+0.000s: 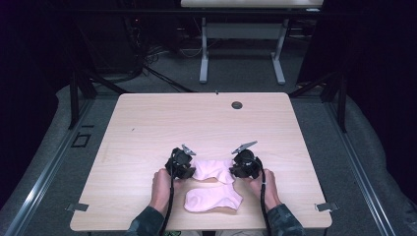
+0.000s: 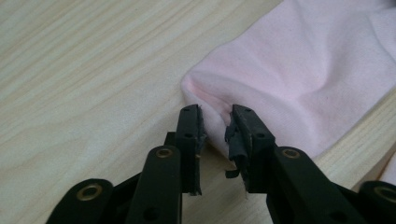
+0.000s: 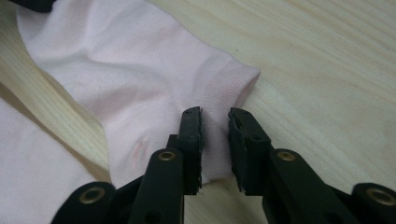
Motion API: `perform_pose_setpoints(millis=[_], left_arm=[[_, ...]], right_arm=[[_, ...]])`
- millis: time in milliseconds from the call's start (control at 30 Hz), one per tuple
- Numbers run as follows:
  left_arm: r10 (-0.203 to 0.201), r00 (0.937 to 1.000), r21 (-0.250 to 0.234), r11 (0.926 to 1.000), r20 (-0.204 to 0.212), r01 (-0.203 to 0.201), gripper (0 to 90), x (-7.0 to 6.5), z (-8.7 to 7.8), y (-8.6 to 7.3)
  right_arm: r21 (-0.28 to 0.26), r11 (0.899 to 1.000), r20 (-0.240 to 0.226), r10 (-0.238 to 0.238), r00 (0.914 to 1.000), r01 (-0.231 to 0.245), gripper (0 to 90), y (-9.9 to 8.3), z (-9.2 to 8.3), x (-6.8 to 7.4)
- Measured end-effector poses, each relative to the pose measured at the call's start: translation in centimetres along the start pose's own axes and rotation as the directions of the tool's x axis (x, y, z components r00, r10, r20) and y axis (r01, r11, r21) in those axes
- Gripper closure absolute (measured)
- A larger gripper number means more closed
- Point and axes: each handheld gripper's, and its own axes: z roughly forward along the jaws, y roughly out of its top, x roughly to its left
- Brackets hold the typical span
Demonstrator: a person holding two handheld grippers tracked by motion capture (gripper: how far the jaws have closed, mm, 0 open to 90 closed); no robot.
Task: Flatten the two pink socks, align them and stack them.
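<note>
Currently 2 tongs bracket the far pink sock (image 1: 212,169) on the table (image 1: 147,123): left gripper (image 2: 215,122) at its toe, right gripper (image 3: 215,122) at its cuff, jaws parted, fabric between, unclamped. Likely next: pinch both ends, lift onto near sock (image 1: 212,199).

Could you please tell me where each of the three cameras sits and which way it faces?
High view: above the person's side, looking forward and down on the table; both forearms, left hand-held gripper and right hand-held gripper show.
Left gripper view: rides that gripper, looking along its black jaws at the far pink sock, toe end.
Right gripper view: likewise, facing that sock's cuff.
Shared: all views show this sock; its two ends lie between slightly parted jaws.
</note>
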Motion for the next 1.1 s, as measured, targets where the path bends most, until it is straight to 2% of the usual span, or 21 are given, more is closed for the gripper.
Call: perform_pose_setpoints(millis=[200, 300, 467, 567, 633, 667, 733, 767, 833, 867, 900, 967, 1000, 1033, 1067, 1100], left_arm=[[0.029, 0.9996, -0.010, 0.9995, 0.000, -0.029, 86.2, -0.2, 0.1, -0.1], [0.034, 0.9994, -0.028, 0.9990, 0.010, -0.033, 88.4, -0.1, 0.1, -0.1], [0.024, 0.9994, -0.059, 0.9980, 0.026, -0.022, 89.0, 0.0, -0.4, -0.2], [-0.009, 0.9996, -0.089, 0.9959, 0.029, 0.011, 89.1, 0.0, -2.1, -0.1], [-0.006, 0.9994, -0.115, 0.9933, 0.035, 0.010, 89.1, 0.0, -3.4, 0.1], [-0.006, 0.9994, -0.115, 0.9933, 0.035, 0.010, 89.1, 0.0, -3.4, 0.1], [-0.001, 0.9990, -0.168, 0.9858, 0.045, 0.009, 89.1, -0.2, -5.5, 0.2], [0.002, 0.9992, -0.183, 0.9832, 0.039, 0.005, 89.1, -0.4, -6.2, 0.1], [0.011, 0.9981, -0.211, 0.9775, 0.061, 0.002, 89.1, -0.7, -7.5, -0.1], [0.011, 0.9981, -0.211, 0.9775, 0.061, 0.002, 89.1, -0.7, -7.5, -0.1], [0.014, 0.9965, -0.224, 0.9745, 0.082, 0.005, 89.1, -1.1, -8.5, -0.5], [0.013, 0.9947, -0.243, 0.9699, 0.102, 0.012, 89.1, -1.4, -9.3, -1.2], [0.014, 0.9936, -0.243, 0.9699, 0.112, 0.014, 89.0, -1.6, -9.6, -1.5], [0.014, 0.9924, -0.265, 0.9640, 0.122, 0.019, 89.0, -1.7, -10.0, -2.0], [0.014, 0.9924, -0.265, 0.9640, 0.122, 0.019, 89.1, -1.7, -10.0, -2.0], [0.009, 0.9897, -0.278, 0.9602, 0.143, 0.032, 89.0, -1.9, -10.3, -3.0]], right_arm=[[0.008, 1.000, -0.010, -0.020, 0.9997, 0.021, 82.3, 0.0, -0.1, 0.0], [-0.013, 1.000, -0.018, -0.005, 0.9998, 0.005, 83.3, -0.1, 0.0, 0.0], [-0.017, 1.000, -0.017, -0.002, 0.9999, 0.002, 83.4, -0.1, -0.4, -0.1], [-0.035, 0.999, -0.010, -0.008, 0.9999, 0.008, 83.3, 0.1, -1.8, 0.0], [-0.059, 0.998, -0.009, -0.013, 0.9999, 0.012, 83.3, 0.2, -3.0, 0.3], [-0.072, 0.997, -0.005, -0.015, 0.9999, 0.015, 83.4, 0.3, -3.7, 0.6], [-0.084, 0.996, -0.004, -0.031, 0.9995, 0.031, 83.3, 0.4, -5.1, 0.9], [-0.094, 0.995, -0.003, -0.031, 0.9995, 0.030, 83.3, 0.4, -5.8, 1.1], [-0.113, 0.993, -0.018, -0.036, 0.9992, 0.034, 83.2, 0.5, -7.1, 1.4], [-0.120, 0.992, -0.018, -0.037, 0.9992, 0.034, 83.2, 0.4, -7.8, 1.6], [-0.130, 0.991, -0.023, -0.044, 0.9988, 0.040, 83.2, 0.4, -8.4, 1.8], [-0.135, 0.990, -0.038, -0.045, 0.9983, 0.039, 83.1, 0.1, -9.4, 2.2], [-0.127, 0.991, -0.053, -0.046, 0.9975, 0.039, 83.1, 0.0, -9.8, 2.3], [-0.122, 0.992, -0.060, -0.046, 0.9972, 0.038, 83.1, -0.3, -10.1, 2.6], [-0.122, 0.992, -0.060, -0.046, 0.9972, 0.038, 83.1, -0.3, -10.1, 2.6], [-0.105, 0.994, -0.077, -0.049, 0.9958, 0.040, 83.0, -0.8, -10.5, 3.0]])
